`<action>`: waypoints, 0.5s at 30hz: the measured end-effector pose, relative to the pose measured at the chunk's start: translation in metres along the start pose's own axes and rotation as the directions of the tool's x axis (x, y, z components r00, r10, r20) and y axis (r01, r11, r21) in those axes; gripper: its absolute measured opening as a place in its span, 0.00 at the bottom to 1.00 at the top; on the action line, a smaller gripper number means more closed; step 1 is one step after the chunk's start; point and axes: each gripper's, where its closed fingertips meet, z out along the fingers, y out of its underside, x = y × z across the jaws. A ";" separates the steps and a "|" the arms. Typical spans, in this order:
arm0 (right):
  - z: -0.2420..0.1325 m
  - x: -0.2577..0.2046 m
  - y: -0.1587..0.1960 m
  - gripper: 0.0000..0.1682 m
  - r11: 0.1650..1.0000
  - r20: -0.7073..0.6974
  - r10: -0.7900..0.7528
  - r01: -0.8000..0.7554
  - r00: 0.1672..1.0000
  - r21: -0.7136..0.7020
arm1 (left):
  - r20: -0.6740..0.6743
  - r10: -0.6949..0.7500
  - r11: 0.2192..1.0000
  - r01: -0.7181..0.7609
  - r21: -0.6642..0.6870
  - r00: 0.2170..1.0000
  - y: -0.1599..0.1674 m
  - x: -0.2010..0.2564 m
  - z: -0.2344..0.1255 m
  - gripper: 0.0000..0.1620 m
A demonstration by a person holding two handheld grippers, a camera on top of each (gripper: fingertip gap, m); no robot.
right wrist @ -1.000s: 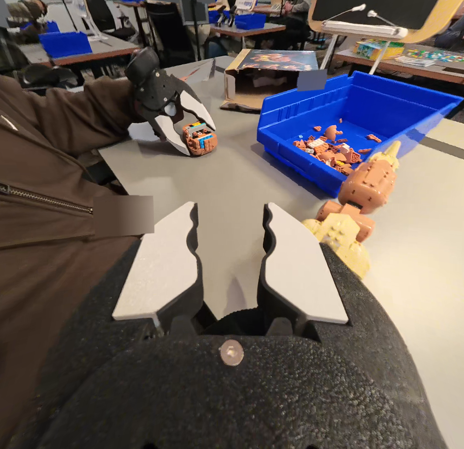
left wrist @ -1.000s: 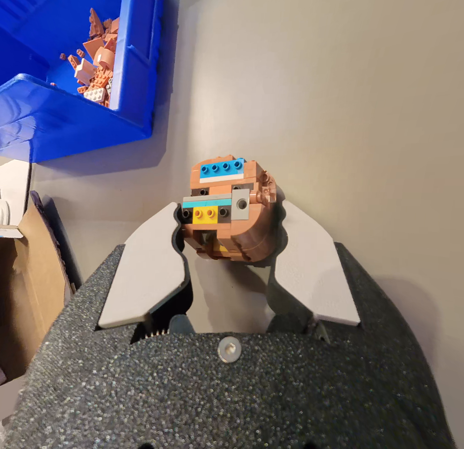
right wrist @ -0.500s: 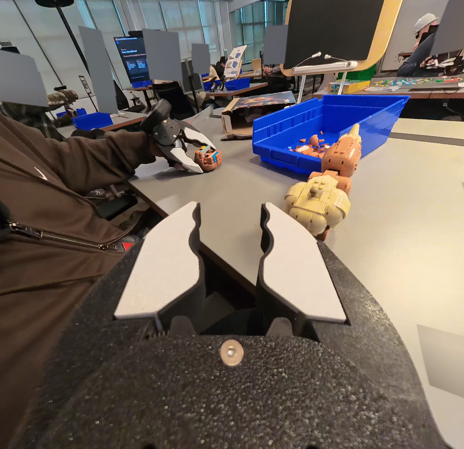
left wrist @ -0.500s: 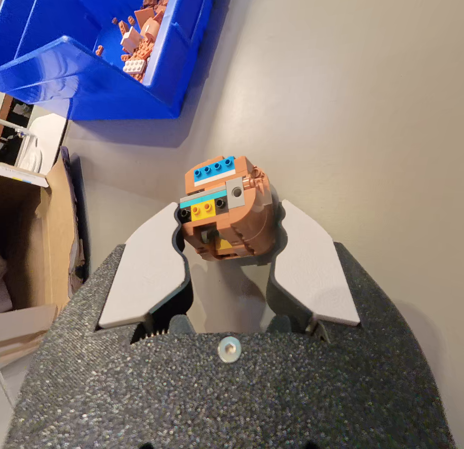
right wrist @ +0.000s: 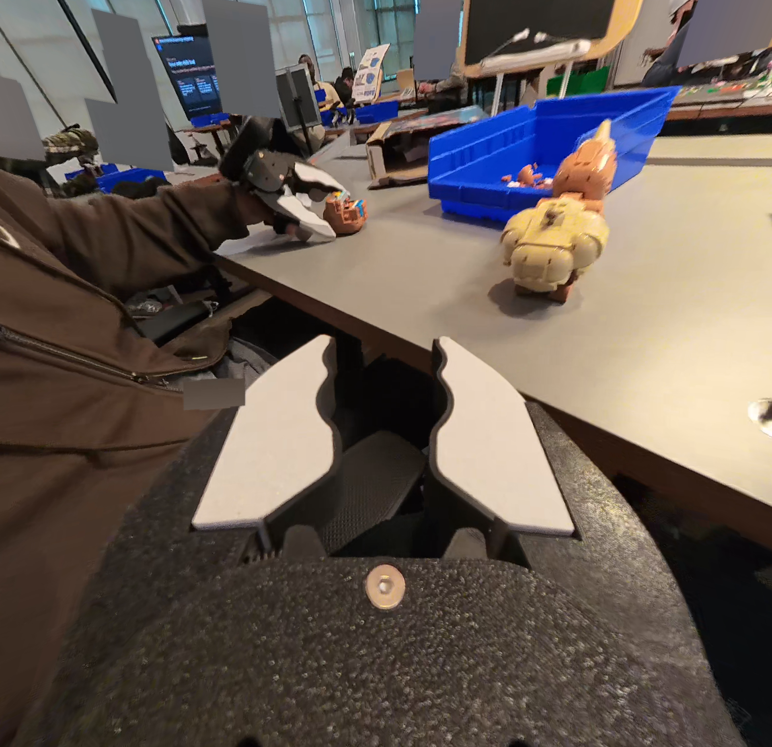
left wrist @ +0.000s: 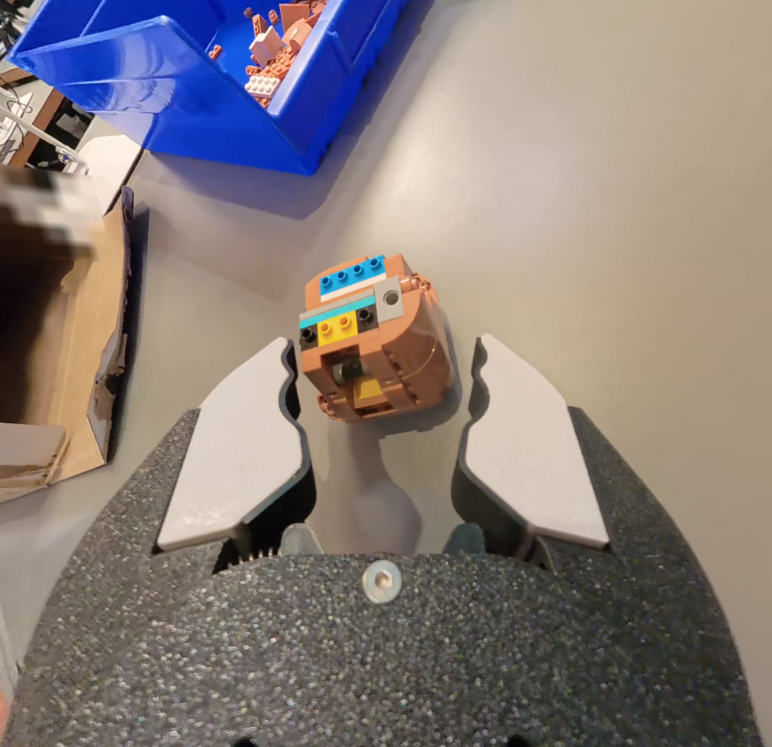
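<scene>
A brown brick chunk (left wrist: 372, 342) with blue, yellow and grey studded parts rests on the grey table (left wrist: 585, 183). My left gripper (left wrist: 384, 342) is open around it. The left finger (left wrist: 250, 426) is close beside the chunk and the right finger (left wrist: 526, 434) stands apart from it. In the right wrist view the left gripper (right wrist: 309, 204) and the chunk (right wrist: 344, 215) show at the far left of the table. My right gripper (right wrist: 383, 342) is open and empty, held just off the table's near edge. A tan and brown brick figure (right wrist: 555, 238) stands ahead to its right.
A blue bin (left wrist: 167, 79) with several loose brown and white bricks sits beyond the chunk; it also shows in the right wrist view (right wrist: 480, 171). An open cardboard box (left wrist: 83, 351) lies left. A person's brown sleeve (right wrist: 125, 233) reaches along the table edge (right wrist: 376, 334). The gap from one gripper's tips to the other's is roughly 45 cm.
My left gripper has opened and let go of the brick chunk, which now sits on the table. My right gripper has drawn back and down past the table's near edge.
</scene>
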 end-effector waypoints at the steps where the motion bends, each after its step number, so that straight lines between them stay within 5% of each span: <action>1: 0.005 -0.003 0.008 0.25 1.000 0.000 0.001 -0.001 1.000 -0.022 | 0.006 -0.005 1.000 0.005 0.001 1.000 0.000 -0.001 0.000 0.51; 15: 0.061 0.016 0.141 0.26 0.950 -0.105 0.138 -0.162 0.985 -0.266 | 0.035 -0.161 0.986 0.160 0.040 0.986 -0.007 -0.008 -0.024 0.72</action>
